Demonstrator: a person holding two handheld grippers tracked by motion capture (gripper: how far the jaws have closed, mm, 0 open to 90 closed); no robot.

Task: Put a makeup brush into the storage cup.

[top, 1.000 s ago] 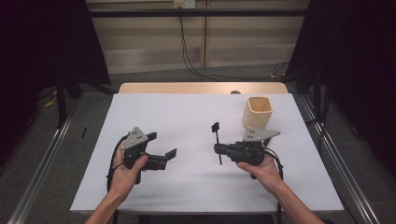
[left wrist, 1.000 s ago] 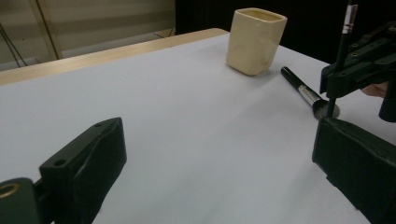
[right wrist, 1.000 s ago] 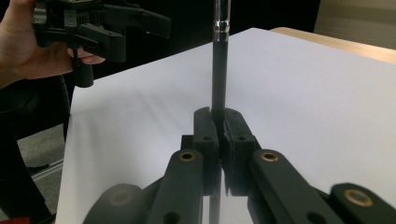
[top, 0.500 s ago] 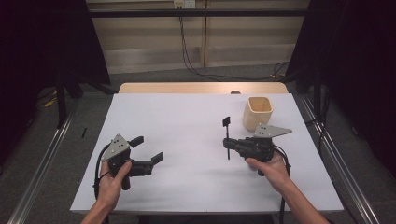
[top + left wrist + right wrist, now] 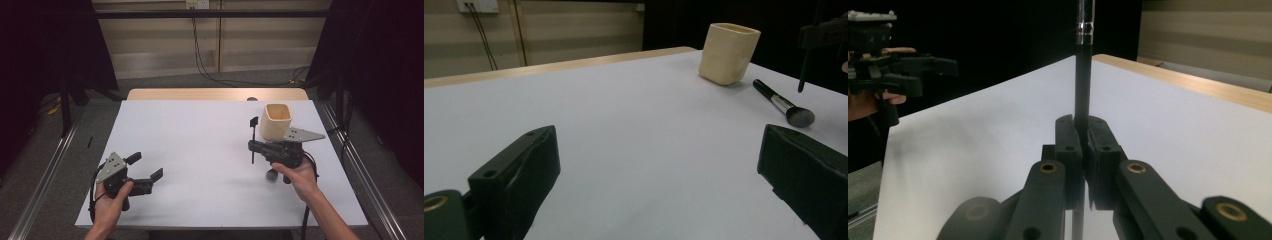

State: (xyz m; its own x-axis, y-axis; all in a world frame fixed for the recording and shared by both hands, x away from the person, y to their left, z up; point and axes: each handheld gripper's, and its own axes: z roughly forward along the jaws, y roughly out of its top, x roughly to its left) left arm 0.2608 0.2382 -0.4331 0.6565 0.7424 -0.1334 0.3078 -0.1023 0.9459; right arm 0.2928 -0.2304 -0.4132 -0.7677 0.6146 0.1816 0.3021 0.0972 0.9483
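Note:
My right gripper (image 5: 253,146) is shut on the handle of a thin black brush (image 5: 253,134), which it holds upright just left of a cream cup (image 5: 276,121). In the right gripper view the jaws pinch the black handle (image 5: 1081,95) below its silver ferrule. A second black brush (image 5: 780,101) lies flat on the white table near the cup; in the high view its head (image 5: 271,175) pokes out beside my right hand. My left gripper (image 5: 146,167) is open and holds nothing, low over the front left of the table, and its jaws stand wide apart in the left gripper view (image 5: 659,175).
The white tabletop (image 5: 200,140) has a wooden strip along its far edge (image 5: 215,94). Metal rails (image 5: 45,175) run along both sides of the table. Cables hang on the wall behind. My left gripper (image 5: 888,70) shows far off in the right gripper view.
My left hand has moved left and nearer the front edge with its gripper still open. My right hand has carried the upright brush right, closer to the cup.

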